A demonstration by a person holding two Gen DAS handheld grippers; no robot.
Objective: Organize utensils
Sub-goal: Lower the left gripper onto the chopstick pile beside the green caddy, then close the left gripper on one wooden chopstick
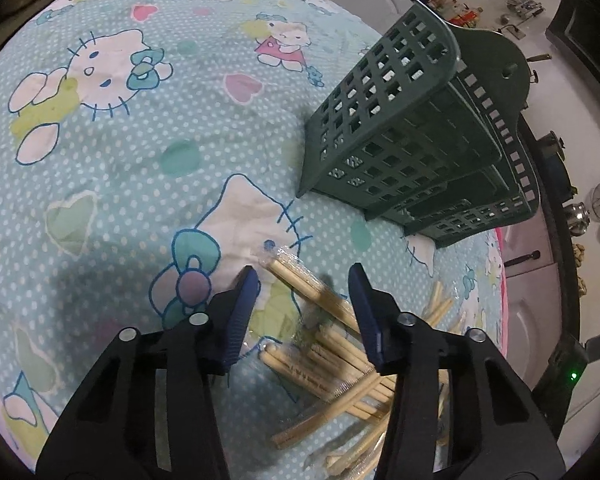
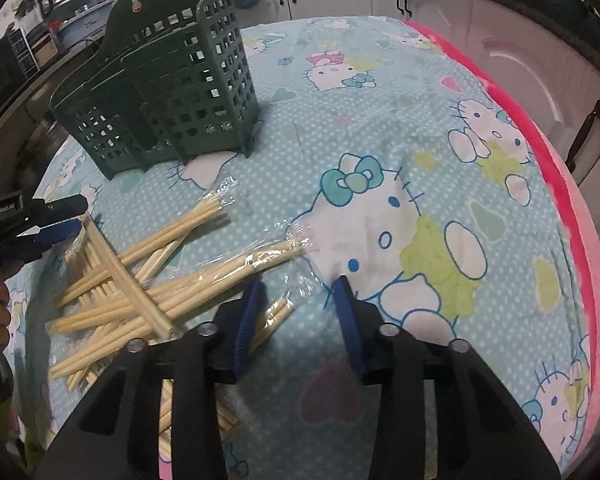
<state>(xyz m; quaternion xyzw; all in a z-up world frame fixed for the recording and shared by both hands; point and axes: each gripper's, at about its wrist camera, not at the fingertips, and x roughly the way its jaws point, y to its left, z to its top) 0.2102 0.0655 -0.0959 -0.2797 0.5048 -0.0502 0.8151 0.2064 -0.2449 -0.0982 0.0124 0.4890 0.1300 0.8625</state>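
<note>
1. Left wrist view: left claw (image 1: 304, 280) is spread apart, empty, poised over the wrapped chopstick pairs (image 1: 332, 344) heaped on the cartoon-print cloth (image 1: 112, 184).
2. Right claw (image 2: 298, 286) is also apart, nothing in it, just beside the heap.
3. Sticks look light & stiff, but the film wrap is prob. slippery — pinch one pair mid-length.
4. Green holder (image 2: 168, 92) stands upright beyond the heap — empty, as far as visible.

Both wrist views look down close over the chopsticks (image 1: 332, 344), sharing the green holder (image 2: 160, 92) ahead.
</note>
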